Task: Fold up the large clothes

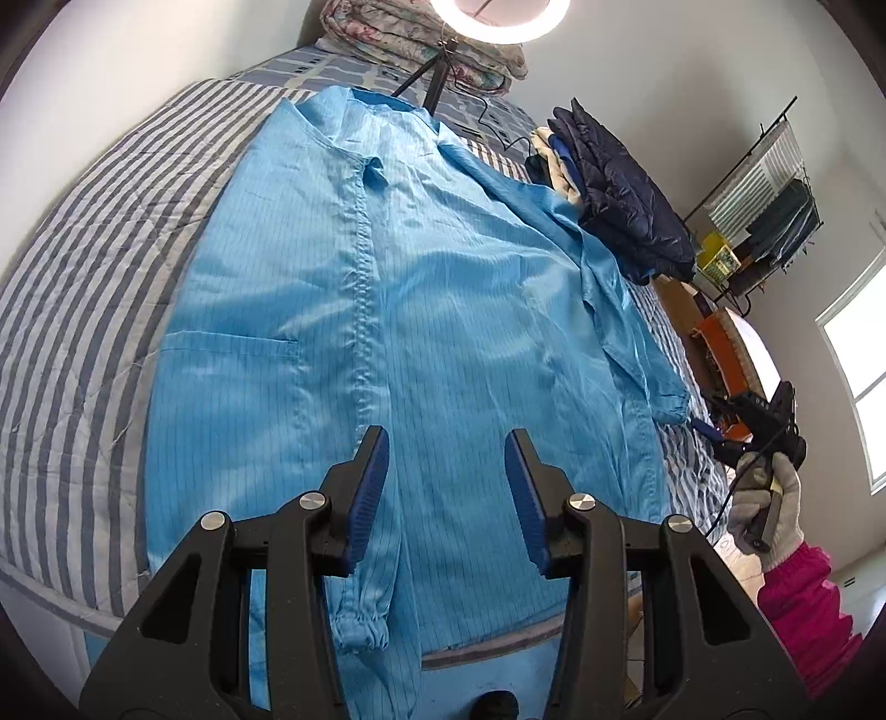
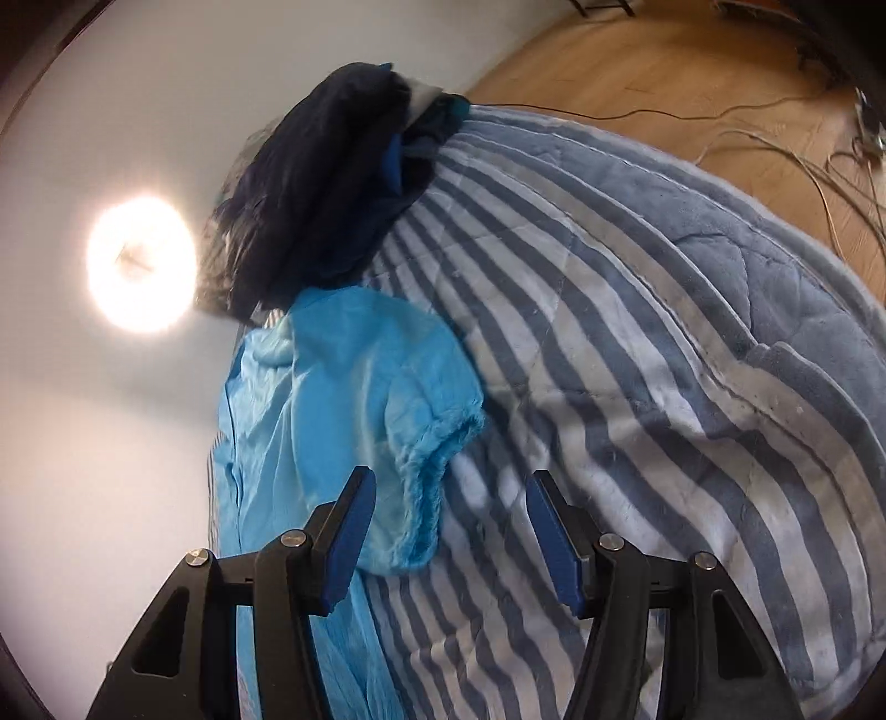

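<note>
A large light-blue coat (image 1: pixel 354 310) lies spread flat, front up, on a striped bed cover (image 1: pixel 83 310). Its left sleeve is folded over the body, with the cuff (image 1: pixel 360 631) near the bed's front edge. My left gripper (image 1: pixel 446 443) is open and empty, hovering over the coat's lower part. The right sleeve runs down the coat's right side to its cuff (image 1: pixel 673 407). In the right wrist view my right gripper (image 2: pixel 451 482) is open and empty just above that cuff (image 2: pixel 437 471). The right gripper also shows in the left wrist view (image 1: pixel 761 426), beside the bed.
A pile of dark folded clothes (image 1: pixel 620 188) sits on the bed's right side, also in the right wrist view (image 2: pixel 326 188). A ring light on a tripod (image 1: pixel 498 16) and folded quilts (image 1: pixel 421 44) stand at the far end. Wooden floor with cables (image 2: pixel 747 111) lies beyond the bed.
</note>
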